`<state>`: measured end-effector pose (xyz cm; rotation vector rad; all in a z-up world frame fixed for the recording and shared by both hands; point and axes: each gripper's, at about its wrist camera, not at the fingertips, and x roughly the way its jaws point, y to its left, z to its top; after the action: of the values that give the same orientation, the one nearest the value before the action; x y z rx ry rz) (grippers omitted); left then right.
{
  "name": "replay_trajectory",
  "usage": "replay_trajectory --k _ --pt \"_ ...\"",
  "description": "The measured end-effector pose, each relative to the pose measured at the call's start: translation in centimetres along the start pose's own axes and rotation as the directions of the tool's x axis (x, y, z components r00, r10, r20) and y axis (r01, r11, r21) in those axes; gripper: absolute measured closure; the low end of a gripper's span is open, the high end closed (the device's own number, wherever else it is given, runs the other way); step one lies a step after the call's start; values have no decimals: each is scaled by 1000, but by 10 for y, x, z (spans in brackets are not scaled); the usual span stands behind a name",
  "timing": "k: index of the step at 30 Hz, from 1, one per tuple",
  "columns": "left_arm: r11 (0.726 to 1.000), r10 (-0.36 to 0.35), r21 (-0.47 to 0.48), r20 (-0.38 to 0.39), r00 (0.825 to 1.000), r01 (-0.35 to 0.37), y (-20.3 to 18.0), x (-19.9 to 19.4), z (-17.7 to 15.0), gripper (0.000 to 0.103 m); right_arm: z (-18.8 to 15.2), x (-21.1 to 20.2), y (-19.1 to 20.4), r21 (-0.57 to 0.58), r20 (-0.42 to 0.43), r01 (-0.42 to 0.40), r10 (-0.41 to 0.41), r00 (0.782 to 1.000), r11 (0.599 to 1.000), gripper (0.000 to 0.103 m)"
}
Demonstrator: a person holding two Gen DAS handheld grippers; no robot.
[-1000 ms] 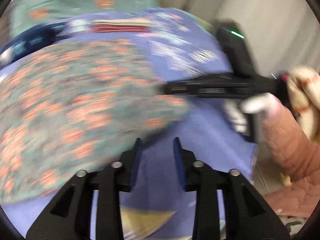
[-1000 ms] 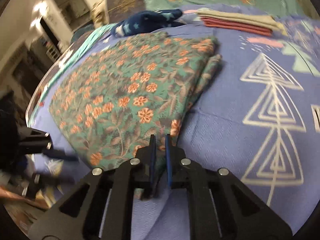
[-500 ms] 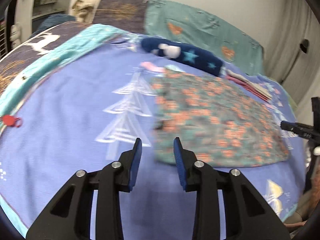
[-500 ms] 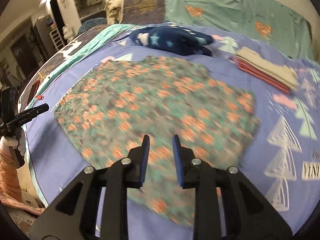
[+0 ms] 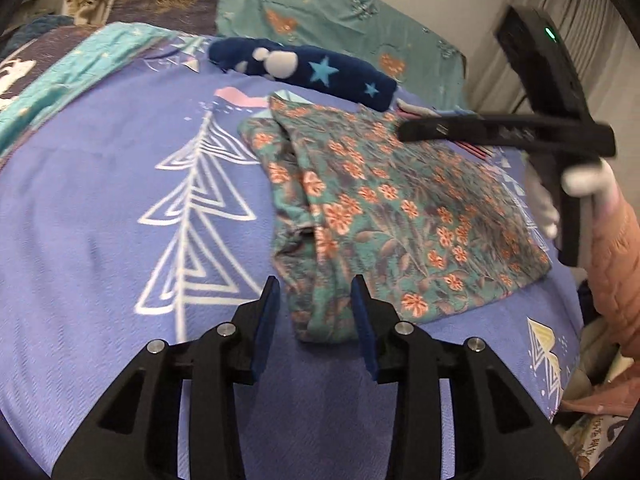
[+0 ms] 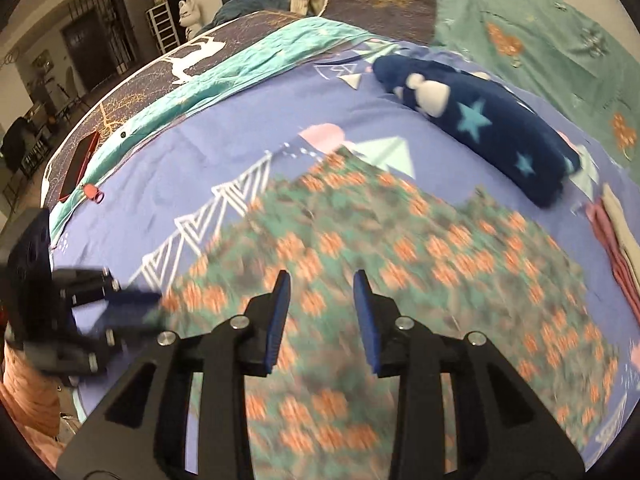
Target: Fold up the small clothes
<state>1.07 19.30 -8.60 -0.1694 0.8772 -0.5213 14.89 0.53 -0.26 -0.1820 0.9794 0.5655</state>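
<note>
Left of the floral garment (image 5: 384,216) you have a broad bare stretch of the bed's blue cover (image 5: 100,208) to pass over. Behind the garment the navy star-print roll (image 5: 312,72) blocks the way; right of it, the folded stack (image 6: 616,240) does. The right gripper (image 5: 404,130) hangs over the garment's far edge.

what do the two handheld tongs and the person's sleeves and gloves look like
Both tongs are matte black plastic with triangular cut-outs, silver screw heads and blue pads on the inner fingers: the left tongs and the right tongs. Seen from the left wrist view, the right unit's black housing carries a small green light. The person wears a white glove and a quilted salmon-pink sleeve.
</note>
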Motion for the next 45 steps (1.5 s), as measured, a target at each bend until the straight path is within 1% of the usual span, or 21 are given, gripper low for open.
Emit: replay_trajectory --k 4,7,9,11,13,15,19,23,24,26,27,28,29,30,31,32,35,37,39,42,45 --pt "998 -63 -5 -18 998 63 0 12 5 59 34 30 13 11 -10 1 -1 1000 1000 47" --pt "992 -123 -41 1 992 123 4 11 7 59 55 57 24 17 -43 -3 4 999 1000 46" --pt "982 -164 -94 26 986 166 11 6 7 68 66 75 35 -4 -66 17 -17 998 1000 46" --pt "977 -170 -121 56 984 176 14 -1 6 87 72 90 42 -26 -92 55 -57 994 998 46" --pt "974 -183 -121 80 980 191 12 -9 3 90 76 109 44 -35 -139 106 -109 984 994 46" --pt "973 -206 -90 92 974 215 1 -16 0 90 76 120 41 -22 -161 113 -115 980 993 46" --pt "977 -209 -29 77 975 211 -20 -18 -7 90 75 127 34 5 -156 108 -106 982 994 45" --pt "979 -191 -57 56 980 194 -17 -11 -11 89 75 127 37 -26 -159 123 -126 979 992 46" --pt "983 -170 -65 52 984 174 -15 -10 -11 87 75 128 37 -31 -160 126 -129 979 992 46" --pt "991 -108 -74 35 994 110 -10 -6 -13 75 74 128 40 -48 -159 133 -139 977 990 46" --pt "993 -90 -79 27 996 92 -7 -3 -12 74 74 128 42 -62 -155 136 -144 977 989 48" --pt "994 -71 -85 19 997 72 -6 -2 -13 74 73 128 45 -81 -149 134 -144 978 988 59" --pt "994 -65 -86 21 998 66 -5 -3 -13 81 73 127 47 -98 -143 130 -144 979 987 80" --pt "995 -58 -84 26 998 60 -4 -5 -13 91 74 125 50 -113 -132 127 -142 981 985 90" --pt "996 -39 -78 47 998 43 -4 -11 -12 96 77 118 51 -112 -102 124 -136 985 986 100" --pt "997 -30 -72 63 998 34 -4 -17 -11 96 82 105 51 -86 -49 87 -91 995 993 103" --pt "996 -8 -86 88 996 15 2 -33 -9 97 95 85 46 -34 37 17 -16 999 999 103" --pt "996 24 -89 58 998 -19 7 -28 -12 103 98 94 47 -38 9 22 -21 1000 999 103" --pt "989 106 -106 4 994 -105 16 -19 -20 103 93 107 45 -30 -30 19 -20 999 999 103" --pt "984 61 -167 15 998 -57 29 -27 -31 103 80 112 35 27 -44 -18 19 999 999 100" --pt "988 46 -152 50 998 -38 29 -38 -31 103 71 94 28 29 -9 -11 12 1000 1000 92"
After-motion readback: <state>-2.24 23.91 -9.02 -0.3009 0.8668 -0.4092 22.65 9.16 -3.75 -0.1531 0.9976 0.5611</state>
